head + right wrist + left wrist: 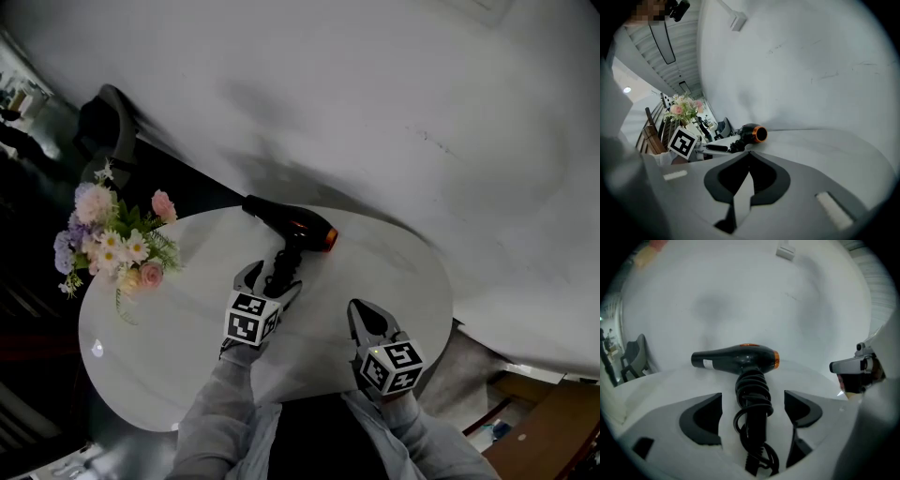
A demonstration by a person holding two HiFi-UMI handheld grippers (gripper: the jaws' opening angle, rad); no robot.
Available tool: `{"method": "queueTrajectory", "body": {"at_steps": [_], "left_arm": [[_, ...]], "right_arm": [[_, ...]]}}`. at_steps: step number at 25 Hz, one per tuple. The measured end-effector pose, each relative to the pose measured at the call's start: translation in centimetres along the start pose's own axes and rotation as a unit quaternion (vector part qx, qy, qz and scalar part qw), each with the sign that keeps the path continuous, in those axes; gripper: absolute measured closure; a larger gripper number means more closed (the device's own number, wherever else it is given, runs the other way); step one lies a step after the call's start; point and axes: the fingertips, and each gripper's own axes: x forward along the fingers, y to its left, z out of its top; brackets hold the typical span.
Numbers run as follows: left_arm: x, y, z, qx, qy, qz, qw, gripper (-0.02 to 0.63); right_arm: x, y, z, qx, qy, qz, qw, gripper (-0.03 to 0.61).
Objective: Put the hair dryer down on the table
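Head view, going left to right: a bunch of pink and white flowers sits at the left edge of the round white tabletop, then the black hair dryer is lying flat on it near the far edge, with its cord coiled round the handle. The left gripper has its fingers spread wide on either side of that handle, and in the left gripper view they're not pressing on it. The right gripper is off to the right over bare tabletop, fingers pressed together with nothing in them.
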Motion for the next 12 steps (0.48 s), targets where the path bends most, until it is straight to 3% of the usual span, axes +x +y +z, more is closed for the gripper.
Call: {"method": "queueTrajectory", "body": {"at_steps": [4, 12], "left_arm": [[-2.5, 0.1, -0.7, -0.037, -0.010, -0.003, 0.9992, 0.236], [-7.3, 0.0, -0.7, -0.050, -0.040, -0.017, 0.9978, 0.310]], "right_arm": [[-1.1, 1.3, 0.0, -0.003, -0.009, 0.000, 1.000, 0.569], [-3.4, 5.0, 0.1, -0.017, -0.045, -0.008, 0.999, 0.569]]}}
